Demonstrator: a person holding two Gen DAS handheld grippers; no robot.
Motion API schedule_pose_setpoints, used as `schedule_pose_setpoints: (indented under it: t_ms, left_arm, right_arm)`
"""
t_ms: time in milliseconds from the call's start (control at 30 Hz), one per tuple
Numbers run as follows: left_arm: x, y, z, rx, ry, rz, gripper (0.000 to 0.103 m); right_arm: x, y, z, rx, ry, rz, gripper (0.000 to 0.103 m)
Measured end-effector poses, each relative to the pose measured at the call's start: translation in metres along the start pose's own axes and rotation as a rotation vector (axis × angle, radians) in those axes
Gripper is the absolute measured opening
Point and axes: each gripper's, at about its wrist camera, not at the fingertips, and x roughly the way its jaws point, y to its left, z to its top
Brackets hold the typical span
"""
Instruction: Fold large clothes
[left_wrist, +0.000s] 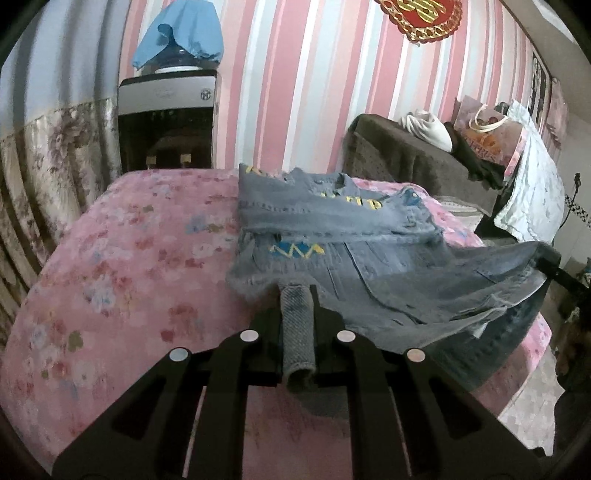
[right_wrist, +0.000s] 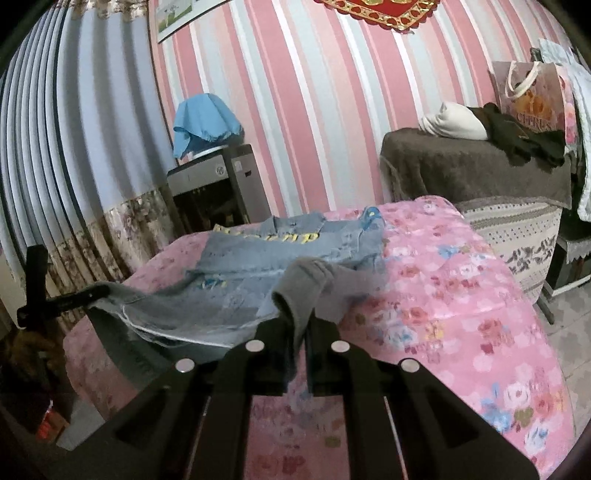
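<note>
A blue denim jacket (left_wrist: 332, 236) with yellow and blue stitching lies on the pink floral bedspread (left_wrist: 122, 258). Its near hem is lifted off the bed and stretched between both grippers. My left gripper (left_wrist: 297, 295) is shut on a rolled strip of the jacket's hem, which runs back between its fingers. In the right wrist view my right gripper (right_wrist: 301, 314) is shut on another bunched corner of the denim jacket (right_wrist: 280, 254). The far half, with the collar and yellow letters, rests flat on the pink bedspread (right_wrist: 461, 295). The other gripper shows dark at the cloth's lifted end in each view.
A water dispenser (left_wrist: 168, 122) with a blue cloth over its bottle stands against the striped wall. A brown-covered sofa (right_wrist: 472, 170) at the right holds a white garment, dark clothes and a gift bag. Floral curtains (left_wrist: 48, 166) hang at the left.
</note>
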Motion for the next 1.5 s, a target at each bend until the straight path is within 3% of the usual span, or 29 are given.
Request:
schedule_pose_setpoints:
  t_ms: [433, 967, 1267, 1500]
  left_arm:
    - [0.048, 0.001, 0.055, 0.022, -0.023, 0.000, 0.009]
    - [0.110, -0.002, 0.141, 0.078, -0.051, 0.009, 0.009]
    - [0.189, 0.007, 0.190, 0.071, 0.011, 0.047, 0.009]
    - [0.250, 0.020, 0.209, 0.061, 0.042, 0.097, 0.009]
  right_arm:
    - [0.035, -0.008, 0.033, 0.005, -0.008, 0.012, 0.006]
    - [0.106, -0.014, 0.106, -0.059, -0.032, -0.048, 0.006]
    - [0.181, -0.037, 0.154, -0.047, -0.003, -0.109, 0.006]
    - [0.241, -0.047, 0.166, -0.071, 0.036, -0.177, 0.006]
